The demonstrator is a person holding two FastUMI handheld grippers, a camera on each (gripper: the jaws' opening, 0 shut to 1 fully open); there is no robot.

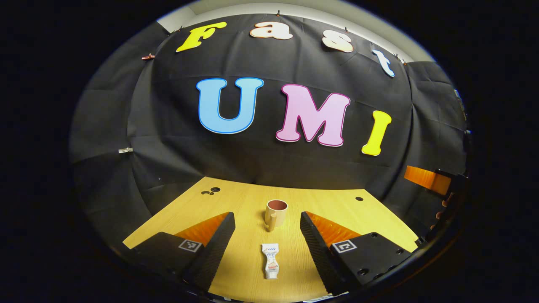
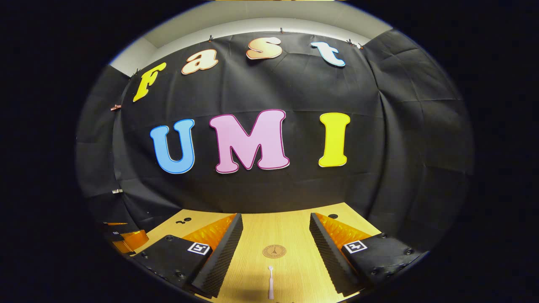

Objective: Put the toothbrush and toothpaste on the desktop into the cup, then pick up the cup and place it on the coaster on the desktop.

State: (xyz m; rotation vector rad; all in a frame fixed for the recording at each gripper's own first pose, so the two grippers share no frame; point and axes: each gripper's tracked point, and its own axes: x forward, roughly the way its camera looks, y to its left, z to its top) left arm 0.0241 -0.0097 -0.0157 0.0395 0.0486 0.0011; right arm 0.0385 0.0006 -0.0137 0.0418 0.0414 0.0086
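Note:
In the left gripper view a cream cup (image 1: 276, 213) with a dark red inside stands upright on the wooden desktop (image 1: 244, 198), handle toward the camera. A white toothpaste tube (image 1: 270, 261) lies flat in front of it, between the fingers of my open left gripper (image 1: 267, 225), which hovers above the desk. In the right gripper view a white toothbrush (image 2: 270, 282) lies lengthwise near the front edge, and a round brown coaster (image 2: 274, 251) sits beyond it. My right gripper (image 2: 276, 227) is open, with the toothbrush and the coaster between its fingers but untouched.
Small dark holes (image 1: 210, 191) mark the desk's far left corner, and one hole (image 1: 358, 198) sits far right. The other gripper's orange finger (image 1: 425, 179) shows at the right edge of the left gripper view, and orange parts (image 2: 130, 240) at the left of the right gripper view.

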